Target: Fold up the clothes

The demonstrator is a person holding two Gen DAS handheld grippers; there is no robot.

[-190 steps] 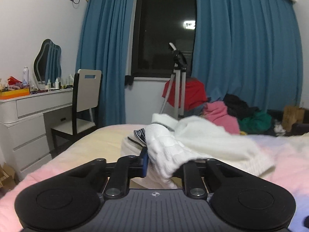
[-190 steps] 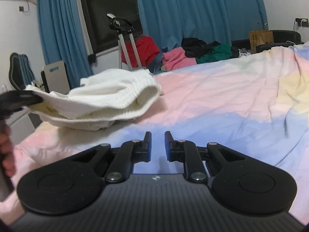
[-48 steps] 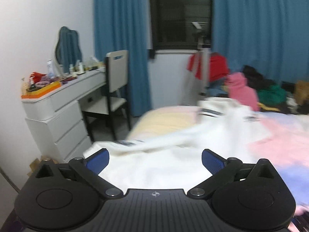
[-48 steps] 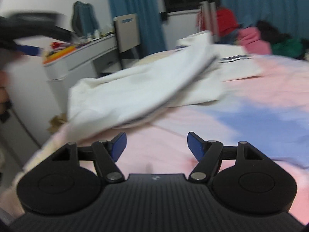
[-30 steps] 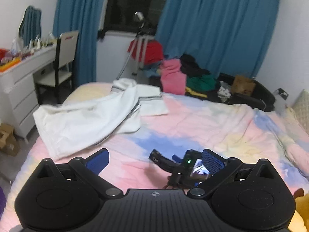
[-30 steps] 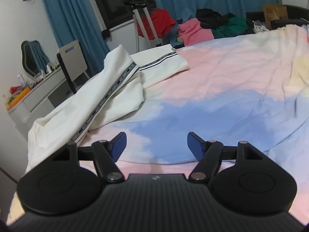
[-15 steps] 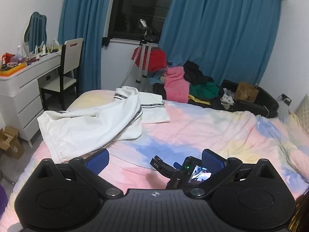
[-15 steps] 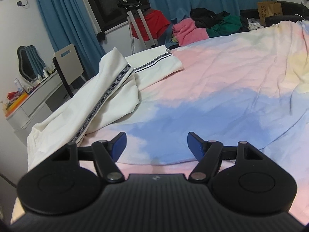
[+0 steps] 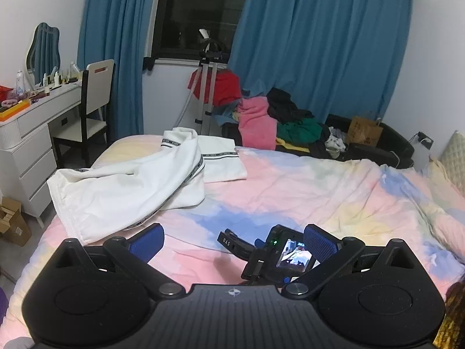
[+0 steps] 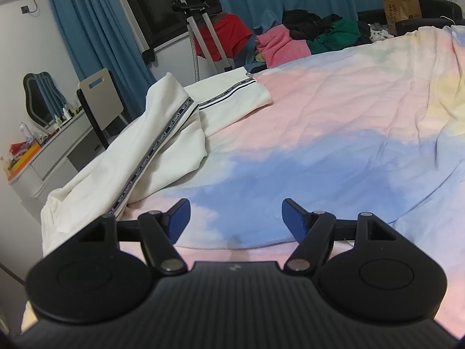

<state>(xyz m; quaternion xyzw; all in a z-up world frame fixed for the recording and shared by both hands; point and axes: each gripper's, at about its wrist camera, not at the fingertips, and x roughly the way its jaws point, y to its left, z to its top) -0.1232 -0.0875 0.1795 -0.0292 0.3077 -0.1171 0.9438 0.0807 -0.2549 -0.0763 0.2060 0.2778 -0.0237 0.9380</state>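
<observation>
From the left wrist view, the left claw [image 9: 234, 240] stood with its blue pads [image 9: 146, 240] wide apart, nothing between them, hanging above the bed [image 9: 319, 186] with its pink, blue and yellow cover. The white trousers [image 9: 125, 192] lay crumpled at the bed's left near corner, well apart from the claw, one leg humped up and a dark printed stripe running down the side seam; the lettering on that stripe was too small to read here. Just below the left claw sat the right claw's body [image 9: 279, 254], its small screen lit and the letters "DAS" showing white on a black part. A white desk [image 9: 32, 122] with bottles and a mirror stood left of the bed, a chair [image 9: 93, 99] beside it. Beyond the bed lay a pile of clothes [image 9: 279, 119] in pink, black and green under blue curtains [image 9: 319, 43], with a brown paper bag [image 9: 364, 131] whose print I could not make out.

Over to the right wrist view: the right claw [image 10: 235, 213] was spread wide too, empty, over the blue patch of the cover. The trousers lay up and to the left, clear of it, their stripe bearing repeated lettering too blurred to read. The paper bag at top right carried print that could not be read with certainty.
</observation>
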